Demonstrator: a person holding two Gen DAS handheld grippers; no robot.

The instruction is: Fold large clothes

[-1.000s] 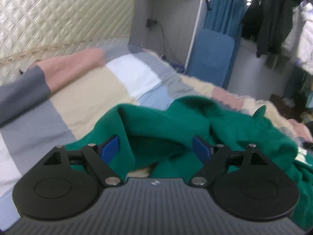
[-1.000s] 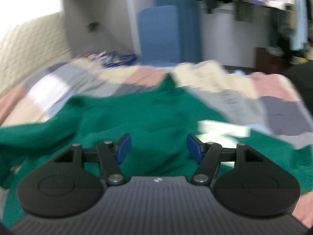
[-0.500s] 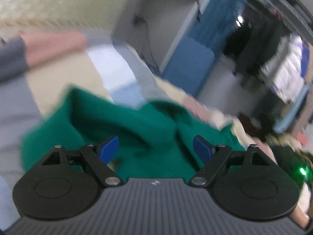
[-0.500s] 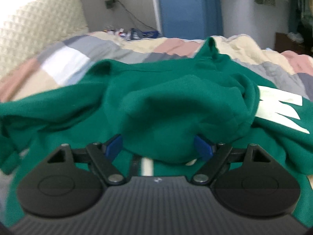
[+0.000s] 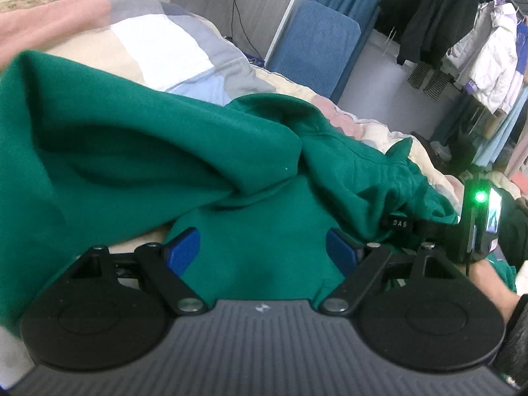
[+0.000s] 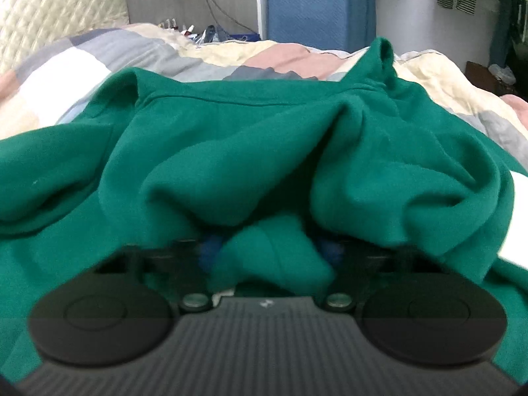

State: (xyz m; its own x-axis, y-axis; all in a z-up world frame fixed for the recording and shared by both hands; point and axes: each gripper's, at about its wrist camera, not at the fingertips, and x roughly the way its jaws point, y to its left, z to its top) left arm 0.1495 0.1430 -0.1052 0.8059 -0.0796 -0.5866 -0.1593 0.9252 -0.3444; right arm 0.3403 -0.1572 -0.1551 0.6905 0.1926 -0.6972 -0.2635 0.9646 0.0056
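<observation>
We see a green sweatshirt (image 5: 204, 151) lying crumpled on the bed (image 5: 158, 36), which is covered by a patchwork quilt of pink, cream, white, grey and pale blue. The garment is bunched in thick folds across the near part of the bed, with quilt showing beyond it toward the far edge.

Our left tool (image 5: 262, 247) has its blue pads (image 5: 183, 249) spread well apart, with green fabric lying between them and under them; the cloth is not pinched. At the right edge of this view we can make out the other device, with a green light (image 5: 480, 197) glowing on it, partly buried in the sweatshirt.

Our right tool (image 6: 269, 250) is mostly hidden: folds of the sweatshirt (image 6: 264, 151) drape over its front, and only slivers of blue pad show on either side of a bunched wad of cloth sitting between them. The pads look drawn in against that wad, so we read the tool as clamped on the fabric, though the drape hides much of the contact.

Past the far edge of the bed stand a blue upright panel (image 6: 316, 3), a quilted cream headboard wall (image 6: 59, 10) on the left, and hanging clothes (image 5: 488, 62) on a rail at right.
</observation>
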